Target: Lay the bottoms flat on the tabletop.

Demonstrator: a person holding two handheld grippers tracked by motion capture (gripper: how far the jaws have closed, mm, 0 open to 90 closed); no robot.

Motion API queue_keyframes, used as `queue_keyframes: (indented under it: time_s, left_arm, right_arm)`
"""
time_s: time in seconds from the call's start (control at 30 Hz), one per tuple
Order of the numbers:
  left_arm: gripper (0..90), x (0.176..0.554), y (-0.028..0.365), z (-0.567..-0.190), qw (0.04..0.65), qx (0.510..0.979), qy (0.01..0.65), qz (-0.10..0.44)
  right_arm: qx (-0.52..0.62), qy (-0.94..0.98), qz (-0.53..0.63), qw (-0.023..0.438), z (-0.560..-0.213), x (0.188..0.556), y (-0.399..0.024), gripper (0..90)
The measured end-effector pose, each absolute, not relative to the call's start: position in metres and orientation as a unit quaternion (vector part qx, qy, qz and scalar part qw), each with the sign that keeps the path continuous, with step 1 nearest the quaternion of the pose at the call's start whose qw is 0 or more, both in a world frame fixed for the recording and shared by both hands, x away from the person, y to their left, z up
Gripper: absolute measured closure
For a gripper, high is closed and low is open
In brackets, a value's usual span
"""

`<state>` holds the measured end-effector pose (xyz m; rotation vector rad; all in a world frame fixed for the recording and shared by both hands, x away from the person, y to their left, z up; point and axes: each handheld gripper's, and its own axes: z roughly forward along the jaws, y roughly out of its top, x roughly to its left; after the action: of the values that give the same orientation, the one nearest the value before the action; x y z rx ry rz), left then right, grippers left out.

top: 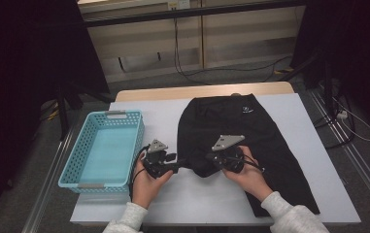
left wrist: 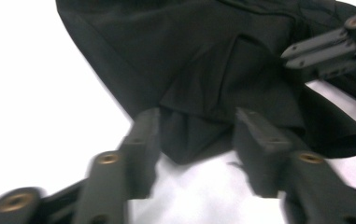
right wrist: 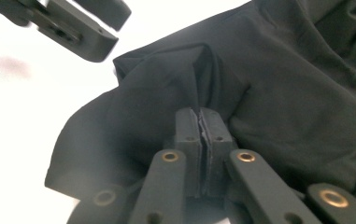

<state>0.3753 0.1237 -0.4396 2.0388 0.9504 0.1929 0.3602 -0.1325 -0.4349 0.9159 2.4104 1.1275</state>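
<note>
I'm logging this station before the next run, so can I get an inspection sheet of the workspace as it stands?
Surface: white-topped table, bare around the items.
Job's things: black garment spread flat, its near left corner gathered.
Clutter: light blue perforated basket at left, nothing seen inside.
Grippers: right hand-held gripper shut on a fold of the garment; left hand-held gripper open, the cloth's corner between its jaws.
Cables: black cable trails from the left hand-held gripper; floor cables behind.
Surroundings: dark curtains, wood-panelled wall.
</note>
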Motion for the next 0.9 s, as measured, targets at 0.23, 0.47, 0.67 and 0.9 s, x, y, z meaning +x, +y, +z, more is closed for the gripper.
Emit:
queue_keyframes:
  time_s: [0.23,0.47,0.67,0.9]
  left_arm:
    - [65.6,0.376,0.118,-0.443,0.424,0.821,0.376,0.064]
    - [62.7,0.376,0.104,-0.447,0.419,0.833,0.357,0.054]
    - [59.7,0.379,0.098,-0.456,0.400,0.844,0.352,0.063]
    - [64.2,0.385,0.087,-0.459,0.396,0.846,0.344,0.097]
  right_arm:
    - [0.367,0.819,0.414,0.153,-0.429,0.359,-0.167,88.8]
    - [0.393,0.821,0.389,0.142,-0.438,0.357,-0.185,88.7]
    - [0.393,0.827,0.373,0.150,-0.441,0.354,-0.187,88.4]
    - [0.392,0.825,0.379,0.147,-0.440,0.352,-0.189,88.5]
